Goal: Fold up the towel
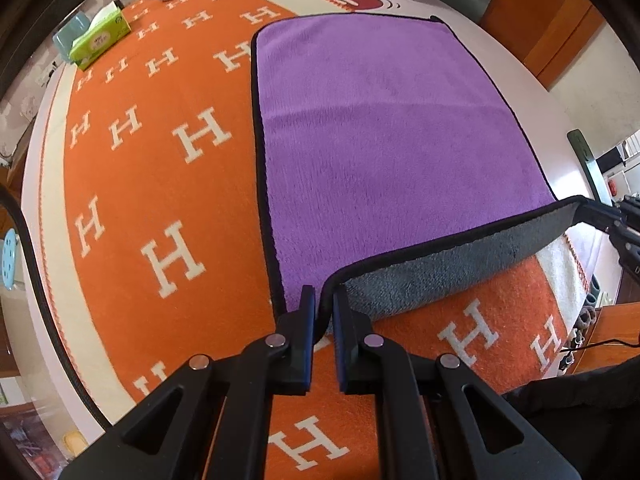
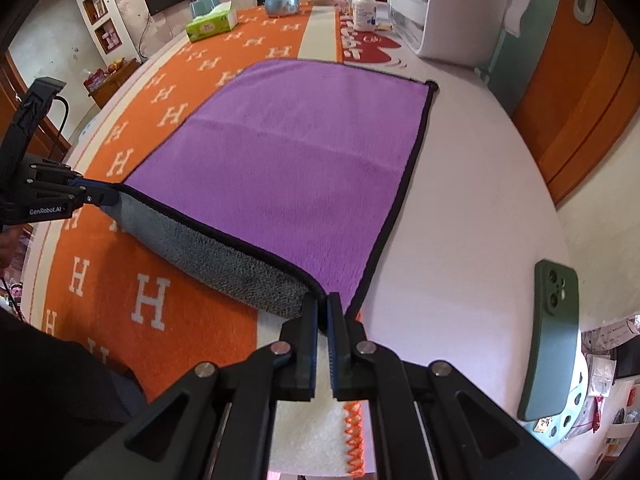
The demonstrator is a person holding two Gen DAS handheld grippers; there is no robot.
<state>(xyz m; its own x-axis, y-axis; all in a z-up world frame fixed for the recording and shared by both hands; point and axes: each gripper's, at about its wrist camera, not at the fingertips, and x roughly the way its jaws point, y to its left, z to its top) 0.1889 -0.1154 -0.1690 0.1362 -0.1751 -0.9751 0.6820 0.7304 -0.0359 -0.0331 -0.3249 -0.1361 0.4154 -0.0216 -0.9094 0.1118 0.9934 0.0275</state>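
Note:
A purple towel with a black hem and grey underside lies spread on the table; it also shows in the right wrist view. My left gripper is shut on the towel's near left corner. My right gripper is shut on its near right corner. The near edge is lifted between them, so the grey underside shows. The far part lies flat. Each gripper shows in the other's view: the right gripper and the left gripper.
An orange blanket with white H letters covers the white table. A green phone lies near right. A tissue box, snow globe, bottles and a white appliance stand at the far end.

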